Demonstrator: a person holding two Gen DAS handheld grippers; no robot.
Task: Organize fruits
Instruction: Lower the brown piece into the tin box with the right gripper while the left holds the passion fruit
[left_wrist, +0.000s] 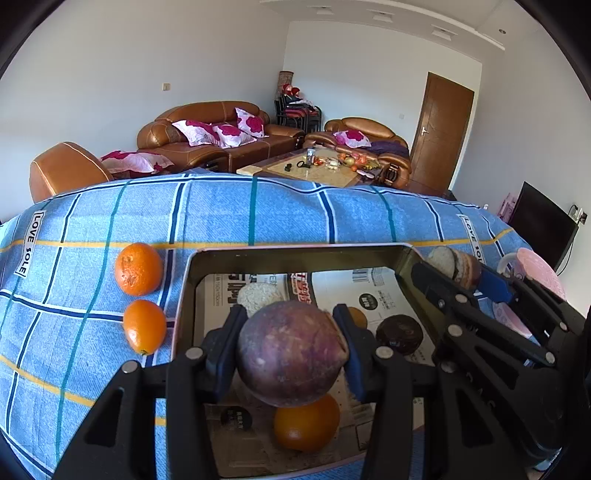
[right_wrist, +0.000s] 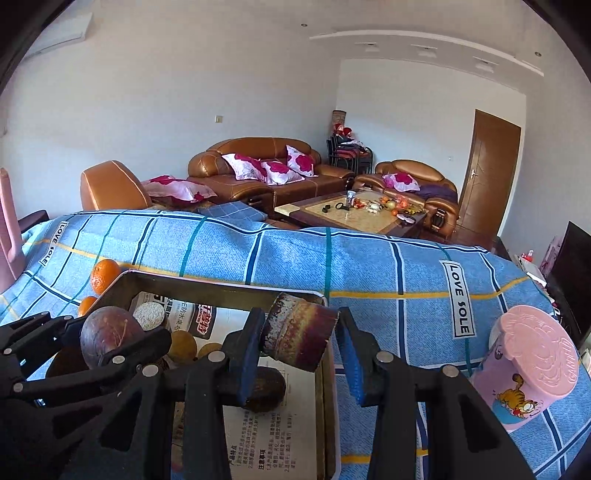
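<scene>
Passionfruit (left_wrist: 291, 352) clamped between my left gripper (left_wrist: 290, 354) fingers, over the tray (left_wrist: 295, 251), above an orange (left_wrist: 306, 422). My right gripper (right_wrist: 297, 343) is closed on a cane piece (right_wrist: 297, 338) at the tray's right rim.

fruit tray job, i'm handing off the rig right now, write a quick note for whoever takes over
Left gripper: shut on a round purple fruit, held above the metal tray.
Right gripper: holds a dark cylindrical chunk between its pads, over the tray's right rim.
In the tray, on its newspaper lining: an orange, a dark round fruit, a pale cut piece, plus more partly hidden.
Left to do: set down both held pieces, then fetch the two oranges on the blue cloth left of the tray.
A pink cup stands right of it.
</scene>
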